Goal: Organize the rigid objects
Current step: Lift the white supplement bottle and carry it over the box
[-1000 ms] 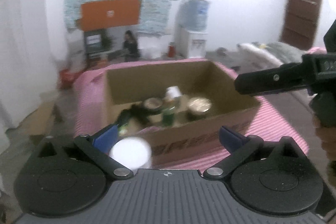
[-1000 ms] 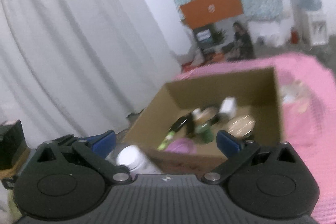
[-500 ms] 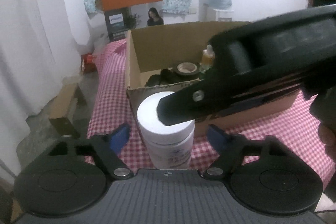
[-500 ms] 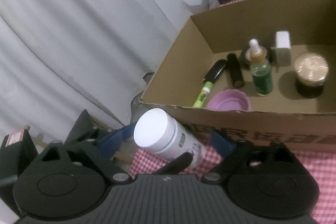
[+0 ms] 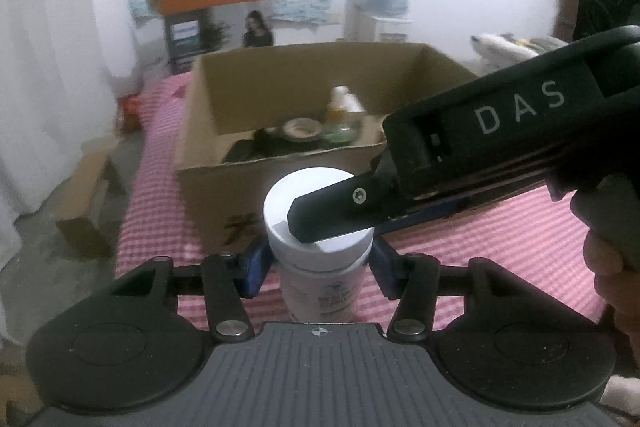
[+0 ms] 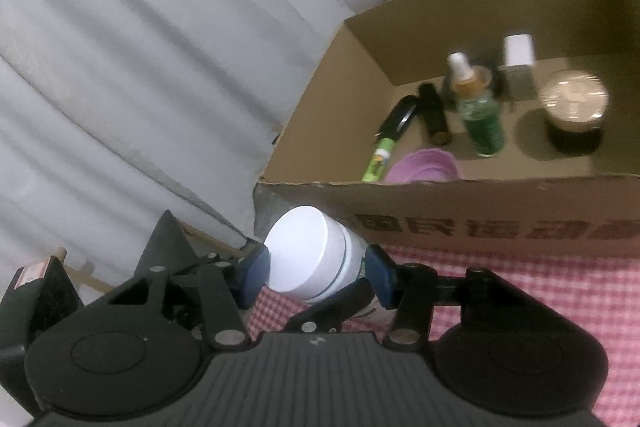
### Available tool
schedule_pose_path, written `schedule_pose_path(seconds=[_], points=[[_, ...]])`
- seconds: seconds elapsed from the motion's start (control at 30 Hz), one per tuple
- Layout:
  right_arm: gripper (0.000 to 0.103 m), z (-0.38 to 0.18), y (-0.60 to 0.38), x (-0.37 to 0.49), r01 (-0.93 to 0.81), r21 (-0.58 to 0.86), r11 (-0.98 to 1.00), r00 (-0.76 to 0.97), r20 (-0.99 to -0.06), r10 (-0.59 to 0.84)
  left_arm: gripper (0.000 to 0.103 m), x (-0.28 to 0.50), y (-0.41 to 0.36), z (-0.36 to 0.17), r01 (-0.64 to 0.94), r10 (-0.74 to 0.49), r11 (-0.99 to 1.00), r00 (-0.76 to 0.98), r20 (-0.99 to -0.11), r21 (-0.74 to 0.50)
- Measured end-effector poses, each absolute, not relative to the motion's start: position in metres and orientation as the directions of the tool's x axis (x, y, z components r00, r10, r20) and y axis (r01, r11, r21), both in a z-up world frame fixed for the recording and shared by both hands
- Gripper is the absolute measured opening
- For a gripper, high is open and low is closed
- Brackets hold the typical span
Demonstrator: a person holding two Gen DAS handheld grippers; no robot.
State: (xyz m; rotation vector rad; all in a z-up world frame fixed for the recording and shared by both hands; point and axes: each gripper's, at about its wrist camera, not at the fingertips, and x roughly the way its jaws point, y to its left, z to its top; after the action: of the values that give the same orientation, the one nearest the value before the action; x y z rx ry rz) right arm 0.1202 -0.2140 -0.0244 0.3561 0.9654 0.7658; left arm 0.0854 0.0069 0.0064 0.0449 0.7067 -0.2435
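Both grippers meet on one white-capped bottle, in front of the cardboard box.

The left gripper (image 5: 318, 263) clamps the white bottle (image 5: 320, 255) upright on the checked cloth (image 5: 500, 247); the right gripper (image 6: 316, 273) pinches its cap, hiding part of the lid. Its label is blurred. Behind it, the cardboard box (image 6: 480, 199) holds a green bottle (image 6: 482, 123), a dark jar (image 6: 574, 119) and smaller items too blurred to name.

The left tongs (image 5: 318, 263) point forward and level, their blue-padded fingers (image 5: 254, 267) drawn in against the sides of a white-capped jar. The right tongs (image 6: 316, 273) reach in from the right, crossing above the left ones, their blue pads (image 6: 378, 275) closed on the same jar near its cap. Part of the person's right hand (image 5: 608, 259) shows around the black handle.
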Motion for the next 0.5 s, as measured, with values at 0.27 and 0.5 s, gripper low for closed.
schedule_pose_path(seconds=[0.27,0.5], points=[[0.057,-0.015,-0.258,0.104,-0.361,0.557,0.747,0.414,-0.622,0.664,0.052,0.084,-0.027,0.004,0.364,-0.304,0.93,0.694,-0.653,-0.045],[0.057,-0.025,-0.274,0.104,-0.322,0.56,0.764,0.425,-0.635,0.645,0.053,0.089,-0.038,-0.005,0.403,-0.311,0.915,0.668,-0.676,-0.023]])
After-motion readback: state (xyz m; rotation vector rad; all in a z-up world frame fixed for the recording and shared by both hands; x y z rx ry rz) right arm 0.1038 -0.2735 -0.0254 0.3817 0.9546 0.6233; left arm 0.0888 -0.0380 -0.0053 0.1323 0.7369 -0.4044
